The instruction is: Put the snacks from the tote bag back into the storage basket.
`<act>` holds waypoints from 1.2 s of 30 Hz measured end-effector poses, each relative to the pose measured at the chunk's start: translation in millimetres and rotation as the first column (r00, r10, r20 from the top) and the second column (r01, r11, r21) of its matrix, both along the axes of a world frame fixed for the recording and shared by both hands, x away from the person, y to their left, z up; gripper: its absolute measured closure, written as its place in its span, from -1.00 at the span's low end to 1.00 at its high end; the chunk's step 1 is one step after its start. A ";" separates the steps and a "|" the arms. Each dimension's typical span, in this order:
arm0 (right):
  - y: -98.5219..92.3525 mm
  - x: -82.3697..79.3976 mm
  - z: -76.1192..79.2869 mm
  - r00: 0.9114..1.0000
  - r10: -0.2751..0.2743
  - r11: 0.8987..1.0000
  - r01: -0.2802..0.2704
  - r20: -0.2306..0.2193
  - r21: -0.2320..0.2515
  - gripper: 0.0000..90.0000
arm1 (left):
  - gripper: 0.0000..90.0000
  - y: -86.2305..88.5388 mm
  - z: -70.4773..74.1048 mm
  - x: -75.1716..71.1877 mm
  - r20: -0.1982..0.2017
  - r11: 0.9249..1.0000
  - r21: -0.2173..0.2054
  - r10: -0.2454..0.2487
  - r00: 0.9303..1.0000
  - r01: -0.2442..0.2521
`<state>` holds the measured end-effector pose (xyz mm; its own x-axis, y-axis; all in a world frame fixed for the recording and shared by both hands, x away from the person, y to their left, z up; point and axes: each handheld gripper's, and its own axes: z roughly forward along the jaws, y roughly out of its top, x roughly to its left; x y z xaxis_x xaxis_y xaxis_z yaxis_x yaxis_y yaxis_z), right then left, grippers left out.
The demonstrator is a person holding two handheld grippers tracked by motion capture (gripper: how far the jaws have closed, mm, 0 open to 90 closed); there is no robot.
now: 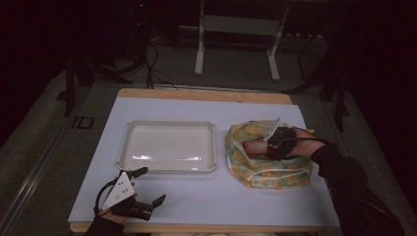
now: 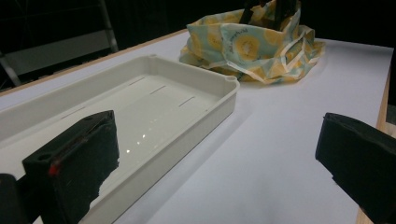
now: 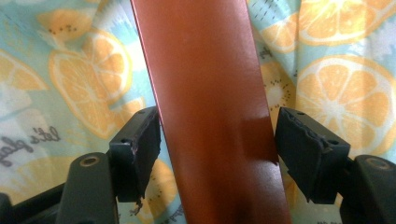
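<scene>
We find the right gripper (image 1: pixel 273 143) inside the orange-print fabric bag (image 1: pixel 265 169) on the surface (image 1: pixel 206 196), its jaws bracketing a brown flat bar (image 3: pixel 210 107) — one pad touching, the other just clear. The left gripper (image 1: pixel 147 189) rests near the white tray (image 1: pixel 169 167) — jaws spread wide, holding nothing.

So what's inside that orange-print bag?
A flat reddish-brown box lies in the bag, between the right gripper jaws. Anything beneath it is hidden by the box and fabric.
</scene>
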<state>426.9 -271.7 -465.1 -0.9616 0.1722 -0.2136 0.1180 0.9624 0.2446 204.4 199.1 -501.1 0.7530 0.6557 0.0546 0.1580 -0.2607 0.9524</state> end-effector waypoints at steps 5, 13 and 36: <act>0.0 0.5 -2.4 1.000 0.023 1.000 -0.023 -0.007 -0.014 -0.19 | -1.00 0.0 0.0 0.1 0.000 1.000 0.001 -0.001 1.000 0.001; -2.9 -1.9 3.6 0.997 0.074 0.997 -0.074 0.018 -0.008 -0.07 | -1.00 -0.1 0.0 0.3 0.001 1.000 -0.002 -0.001 1.000 0.001; -2.3 -6.5 52.3 0.995 0.092 0.995 -0.093 0.028 0.020 -0.05 | -1.00 -1.4 0.6 -1.7 0.016 1.000 0.000 -0.026 1.000 0.026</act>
